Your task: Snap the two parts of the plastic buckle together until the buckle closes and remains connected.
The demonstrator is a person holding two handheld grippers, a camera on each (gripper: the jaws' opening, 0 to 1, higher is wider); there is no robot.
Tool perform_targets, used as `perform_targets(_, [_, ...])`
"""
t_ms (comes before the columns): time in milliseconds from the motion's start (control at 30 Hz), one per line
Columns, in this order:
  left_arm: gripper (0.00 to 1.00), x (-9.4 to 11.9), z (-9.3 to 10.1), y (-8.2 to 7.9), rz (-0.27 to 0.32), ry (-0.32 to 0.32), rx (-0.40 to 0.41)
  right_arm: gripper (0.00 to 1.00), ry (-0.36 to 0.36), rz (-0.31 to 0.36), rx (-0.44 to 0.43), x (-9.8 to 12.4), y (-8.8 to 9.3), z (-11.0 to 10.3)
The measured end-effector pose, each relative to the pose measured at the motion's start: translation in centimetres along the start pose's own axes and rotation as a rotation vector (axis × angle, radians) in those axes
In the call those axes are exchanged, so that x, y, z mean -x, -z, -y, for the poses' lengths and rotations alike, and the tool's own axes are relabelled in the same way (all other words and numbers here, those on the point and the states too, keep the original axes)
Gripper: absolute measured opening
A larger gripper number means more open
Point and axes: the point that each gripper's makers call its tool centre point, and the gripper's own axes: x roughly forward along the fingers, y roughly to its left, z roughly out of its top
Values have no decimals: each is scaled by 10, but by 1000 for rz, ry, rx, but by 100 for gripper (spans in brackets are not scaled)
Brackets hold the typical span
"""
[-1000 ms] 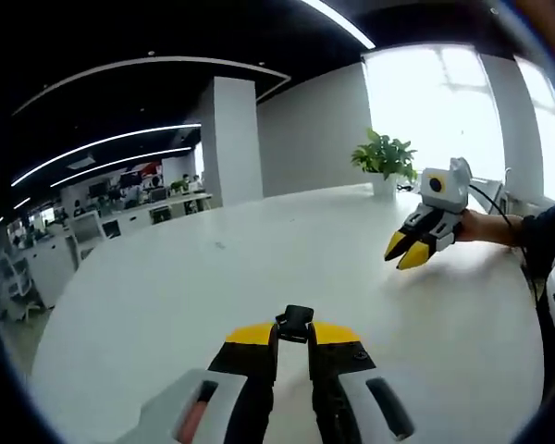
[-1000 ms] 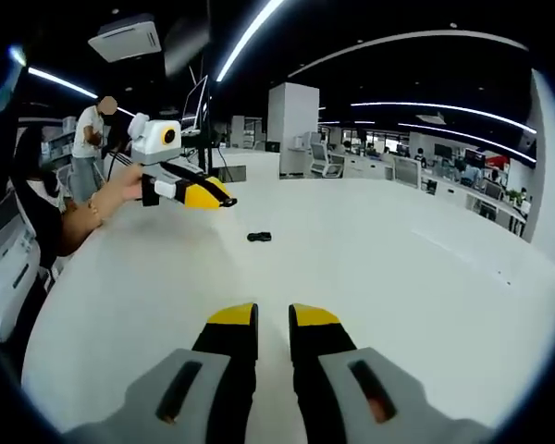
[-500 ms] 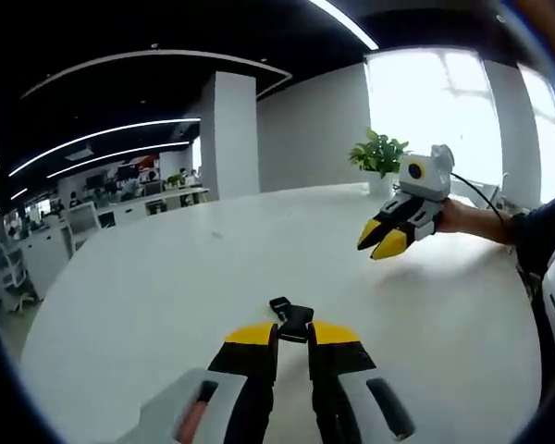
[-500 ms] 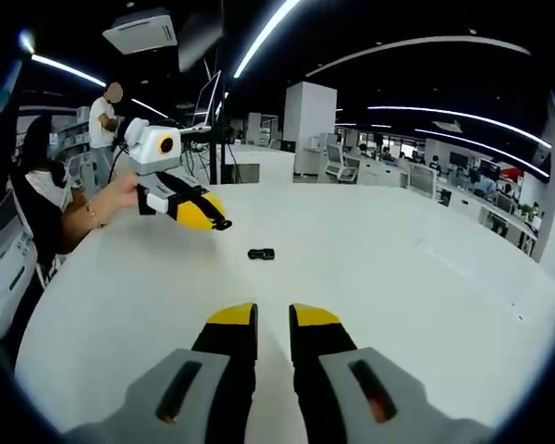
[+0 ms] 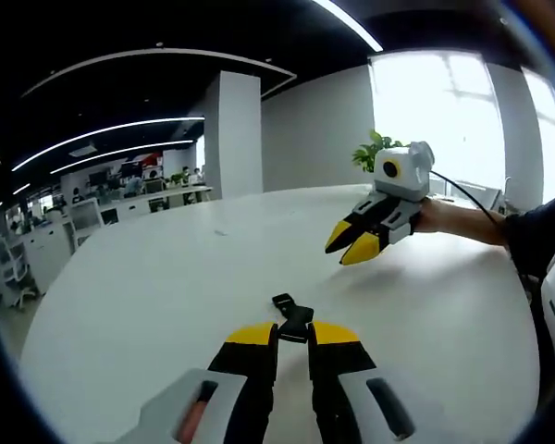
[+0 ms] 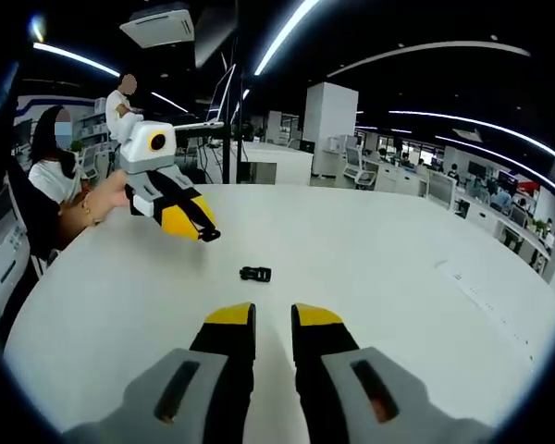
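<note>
My left gripper (image 5: 293, 331) is shut on one black buckle part (image 5: 301, 321), which pokes out past its yellow tips. The other black buckle part (image 6: 255, 273) lies flat on the white table (image 6: 398, 277); in the left gripper view it shows just beyond the held one (image 5: 282, 301). In the right gripper view the left gripper (image 6: 203, 231) hovers up and to the left of the lying part, apart from it. My right gripper (image 6: 273, 319) is open by a narrow gap with nothing between its jaws. It hangs above the table to the right (image 5: 347, 248), held by a hand.
The round white table (image 5: 148, 305) has wide bare room all around the buckle. A potted plant (image 5: 375, 148) stands at its far edge by the window. People sit beyond the table's left edge in the right gripper view. Office desks stand farther back.
The right gripper has come closer to the lying buckle part and the left gripper. The left gripper, still holding its part, has drawn nearer the lying part, which now shows beyond its tips.
</note>
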Motion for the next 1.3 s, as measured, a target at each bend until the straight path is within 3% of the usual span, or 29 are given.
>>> perform_targets(700, [12, 1, 2, 3, 6, 3, 25, 19, -50, -35, 6, -58, -1, -6])
perform_targets(1300, [12, 2, 3, 0, 25, 14, 47, 23, -37, -48, 46, -72, -5, -18])
